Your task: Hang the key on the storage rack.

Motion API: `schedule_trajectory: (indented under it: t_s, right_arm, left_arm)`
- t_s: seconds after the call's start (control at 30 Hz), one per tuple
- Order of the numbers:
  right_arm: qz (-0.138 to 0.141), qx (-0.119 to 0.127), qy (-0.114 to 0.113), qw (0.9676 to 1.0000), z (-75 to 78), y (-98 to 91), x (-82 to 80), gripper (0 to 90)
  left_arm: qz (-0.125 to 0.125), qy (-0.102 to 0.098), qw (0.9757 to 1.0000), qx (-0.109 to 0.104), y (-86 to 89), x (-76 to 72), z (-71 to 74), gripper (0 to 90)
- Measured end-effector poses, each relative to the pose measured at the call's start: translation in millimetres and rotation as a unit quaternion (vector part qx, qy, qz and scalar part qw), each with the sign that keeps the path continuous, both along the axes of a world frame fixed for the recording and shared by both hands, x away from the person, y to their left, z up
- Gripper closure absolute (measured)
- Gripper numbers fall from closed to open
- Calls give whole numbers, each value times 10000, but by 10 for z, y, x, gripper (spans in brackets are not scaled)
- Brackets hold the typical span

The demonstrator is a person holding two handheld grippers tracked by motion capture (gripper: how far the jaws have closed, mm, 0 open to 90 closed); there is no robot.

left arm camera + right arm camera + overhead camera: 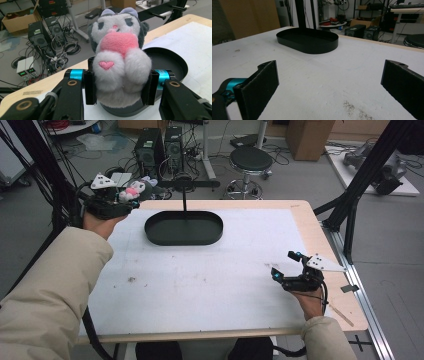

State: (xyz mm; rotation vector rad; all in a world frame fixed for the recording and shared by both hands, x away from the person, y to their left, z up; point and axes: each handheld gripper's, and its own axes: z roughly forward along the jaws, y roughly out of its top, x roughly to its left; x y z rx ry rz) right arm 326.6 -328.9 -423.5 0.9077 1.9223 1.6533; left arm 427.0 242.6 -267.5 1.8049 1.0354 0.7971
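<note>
The fingers (90,86) of the left gripper (121,86) are clamped on the soft belly of a grey-and-pink plush toy (120,62), held in the air at the table's far left corner, just beside the near end of the black oval tray (184,228); the right gripper (287,265) hovers low over the white table (200,280) near its right edge, jaws spread wide on nothing. The plush bulges past the pads, so it could squirm loose or, let go too soon, catch the rim and tumble outside.
</note>
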Motion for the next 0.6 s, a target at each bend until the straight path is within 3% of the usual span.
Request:
schedule_trajectory:
  t_s: [0.4,0.43,0.6]
  right_arm:
    - [-296,6,-276,9992,-169,-38,-116,5]
    - [-306,50,-198,9993,-181,-34,-129,5]
    - [-360,41,-231,9991,-244,-24,-143,5]
  left_arm:
    - [255,-24,9994,-222,-36,129,-68,573]
    - [255,-28,9994,-249,-42,137,-74,573]
    - [284,-52,9992,-273,-51,172,-95,573]
